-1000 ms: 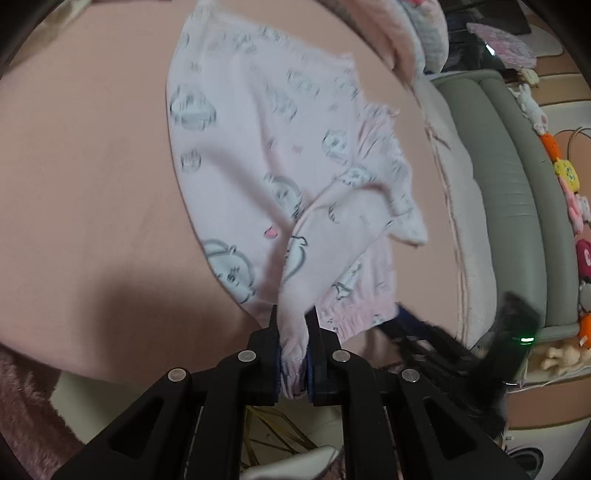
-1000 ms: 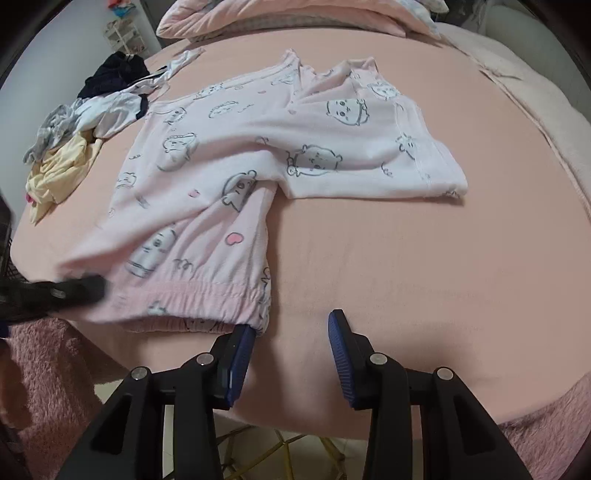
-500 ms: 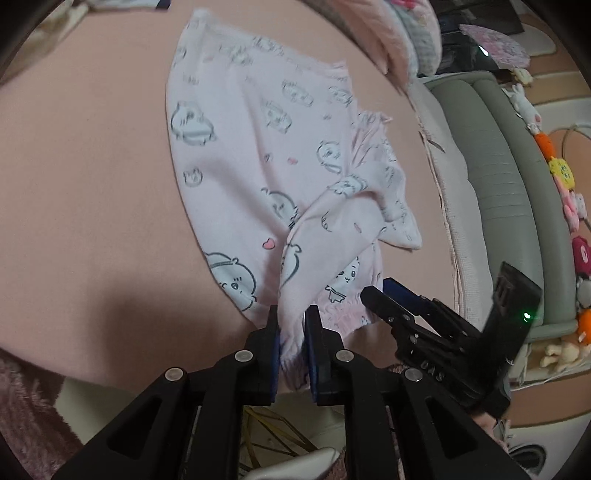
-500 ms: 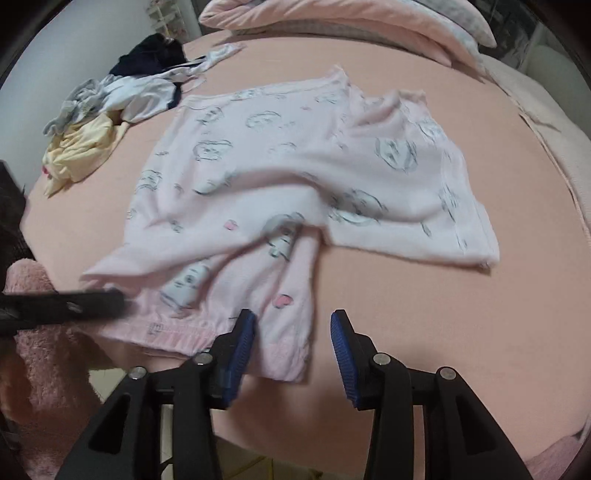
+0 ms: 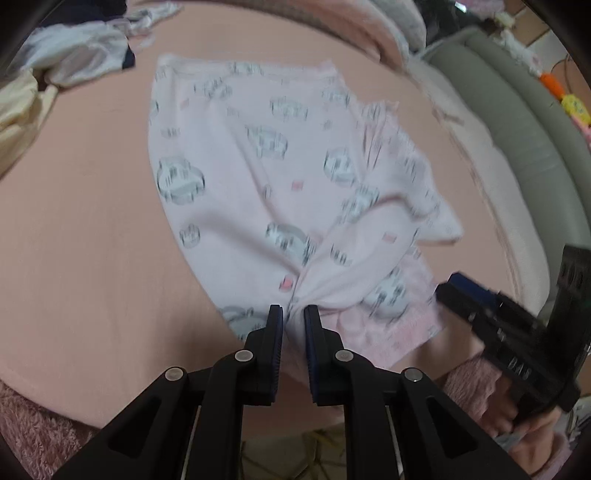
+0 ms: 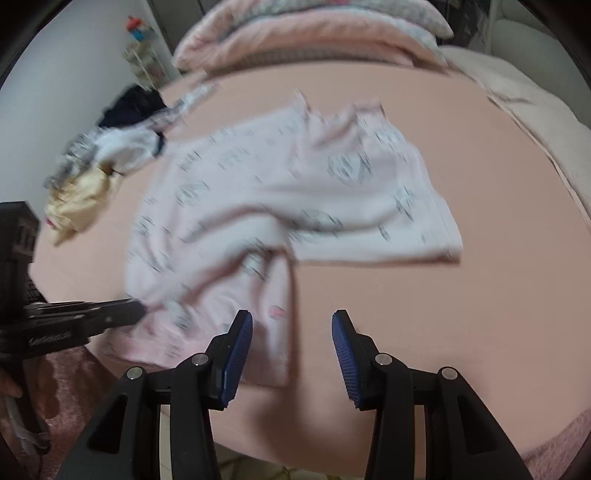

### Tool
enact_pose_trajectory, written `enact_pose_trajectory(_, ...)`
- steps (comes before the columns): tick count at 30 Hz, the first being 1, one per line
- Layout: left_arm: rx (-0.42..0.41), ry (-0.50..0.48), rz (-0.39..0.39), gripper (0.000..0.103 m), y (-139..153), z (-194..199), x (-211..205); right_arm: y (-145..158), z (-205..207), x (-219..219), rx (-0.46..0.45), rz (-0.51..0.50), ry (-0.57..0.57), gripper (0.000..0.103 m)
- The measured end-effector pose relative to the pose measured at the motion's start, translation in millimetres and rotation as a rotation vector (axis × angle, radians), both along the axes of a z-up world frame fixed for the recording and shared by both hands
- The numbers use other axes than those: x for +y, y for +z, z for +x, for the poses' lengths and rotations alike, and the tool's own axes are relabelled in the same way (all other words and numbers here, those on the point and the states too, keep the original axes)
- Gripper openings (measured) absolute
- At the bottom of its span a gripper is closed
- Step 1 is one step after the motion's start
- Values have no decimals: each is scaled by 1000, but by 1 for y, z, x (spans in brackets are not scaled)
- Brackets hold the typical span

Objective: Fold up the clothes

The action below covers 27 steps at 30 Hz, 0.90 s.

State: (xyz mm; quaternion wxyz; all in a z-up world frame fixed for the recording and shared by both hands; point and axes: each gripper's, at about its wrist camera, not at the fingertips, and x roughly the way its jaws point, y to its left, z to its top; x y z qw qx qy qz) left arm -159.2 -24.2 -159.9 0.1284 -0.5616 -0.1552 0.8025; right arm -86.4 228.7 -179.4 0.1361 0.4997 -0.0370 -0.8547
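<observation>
Garment: pale pink printed pyjama piece [image 5: 266, 177] spread on the pink bed [image 5: 85, 258], long axis running from the near edge toward the pillows [image 6: 314, 33].
Near hem: bunched and lifted.
Left gripper [image 5: 293, 325]: fingers clenched on that hem.
Right gripper [image 6: 291, 343]: fingers opening, 1 hem corner between them, unpressed.
Other clothes [image 6: 96, 166]: heaped far left.

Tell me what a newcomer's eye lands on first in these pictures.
The pale pink printed garment, spread across the middle of the pink bed, draws the eye first. Next comes the left gripper, jaws pinched on the garment's near edge, while the right gripper hangs over its near corner, jaws opening and gripping nothing. A small heap of other clothes lies at the bed's far left.
</observation>
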Motion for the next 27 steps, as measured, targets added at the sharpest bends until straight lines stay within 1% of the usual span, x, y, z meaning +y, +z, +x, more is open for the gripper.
enact_pose_trajectory(2,16,9,2,10,5,2,-3,0,1,-8,13,-4,37,46)
enact_pose_trajectory(4,17,24,17,10,6,6,-7,-15,-1,-17,-42,37,66,46)
enact_pose_trajectory(5,24,25,31,10,7,10,-8,-19,-1,-16,-52,29,56,46)
enact_pose_trajectory(6,45,4,43,10,11,15,-6,-23,-1,-15,-62,20,47,46)
enact_pose_trajectory(7,66,-32,33,10,15,18,0,-26,-1,-13,-72,9,36,46)
enact_pose_trajectory(9,105,-103,7,10,22,23,12,-18,-1,-4,-78,-35,11,46)
enact_pose_trajectory(11,135,-175,-31,10,27,22,30,-10,-3,8,-66,-43,-44,46)
enact_pose_trajectory(14,145,-278,-49,10,30,7,64,0,-11,41,-73,-43,-168,46)
enact_pose_trajectory(16,143,-340,-71,11,31,-7,90,4,-20,67,-62,-61,-220,46)
enact_pose_trajectory(18,142,-384,-91,13,27,-24,119,2,-35,88,-82,-42,-244,46)
enact_pose_trajectory(21,151,-433,-106,25,19,-48,169,-5,-52,112,-86,-24,-282,46)
enact_pose_trajectory(23,161,-458,-116,38,14,-59,194,-11,-53,130,-79,-63,-330,46)
enact_pose_trajectory(26,162,-470,-143,41,2,-74,223,-27,-51,153,-102,-135,-383,46)
enact_pose_trajectory(27,164,-466,-150,41,-1,-77,229,-32,-50,152,-119,-128,-372,46)
